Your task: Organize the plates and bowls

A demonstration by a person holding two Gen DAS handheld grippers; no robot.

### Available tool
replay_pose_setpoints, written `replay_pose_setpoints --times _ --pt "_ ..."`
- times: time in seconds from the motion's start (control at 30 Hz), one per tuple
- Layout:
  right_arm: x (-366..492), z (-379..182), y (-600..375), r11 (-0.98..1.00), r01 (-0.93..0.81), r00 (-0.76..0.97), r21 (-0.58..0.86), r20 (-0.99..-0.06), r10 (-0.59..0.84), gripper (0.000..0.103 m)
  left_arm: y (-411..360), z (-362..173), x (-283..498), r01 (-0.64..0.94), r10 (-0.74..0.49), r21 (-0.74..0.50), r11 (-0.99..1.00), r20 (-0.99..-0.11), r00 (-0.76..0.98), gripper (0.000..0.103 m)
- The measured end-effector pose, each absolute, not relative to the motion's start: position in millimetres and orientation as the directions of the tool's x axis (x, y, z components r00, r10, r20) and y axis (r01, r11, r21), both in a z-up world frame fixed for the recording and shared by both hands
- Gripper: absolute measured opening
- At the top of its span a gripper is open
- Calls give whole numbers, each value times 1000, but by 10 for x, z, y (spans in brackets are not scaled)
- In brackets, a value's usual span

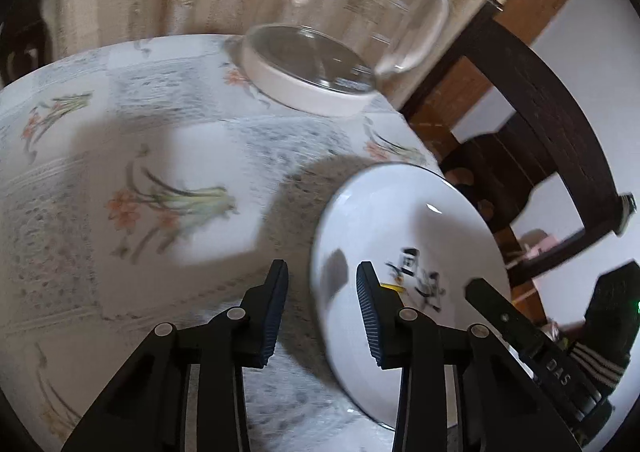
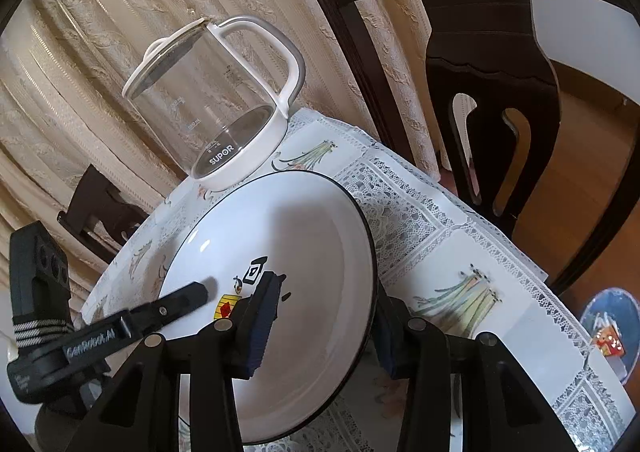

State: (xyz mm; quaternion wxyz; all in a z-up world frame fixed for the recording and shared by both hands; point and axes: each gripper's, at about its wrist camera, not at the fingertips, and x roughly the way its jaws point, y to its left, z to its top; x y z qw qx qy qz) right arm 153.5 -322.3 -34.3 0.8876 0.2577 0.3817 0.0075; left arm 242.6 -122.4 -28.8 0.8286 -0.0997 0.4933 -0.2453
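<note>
Your right gripper pinches the plate's near rim, one finger inside, one under, tilting it off the table to carry. Your left gripper hangs spread just beside the plate, free to support it.

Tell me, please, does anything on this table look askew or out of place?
The white plate is tilted, not flat on the tablecloth: the right gripper straddles its rim, one finger inside and one outside. The left gripper hangs open beside it. The glass kettle stands upright, and nothing looks spilled or broken.
</note>
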Motion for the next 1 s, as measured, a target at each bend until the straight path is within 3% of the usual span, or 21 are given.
replay_pose_setpoints --times 0.13,0.63,1.0 --pt "1535 -350 -3226 864 175 708 472 -670 223 43 -1357 -266 2342 348 -472 -345 872 -781 409 36" --pt "1500 -354 -2856 867 22 653 497 -665 364 42 -924 -132 1990 271 -426 -336 902 -795 433 36" --pt "1533 -377 -2812 885 0 627 466 -689 362 38 -845 -237 1874 253 -400 -316 914 -804 440 36"
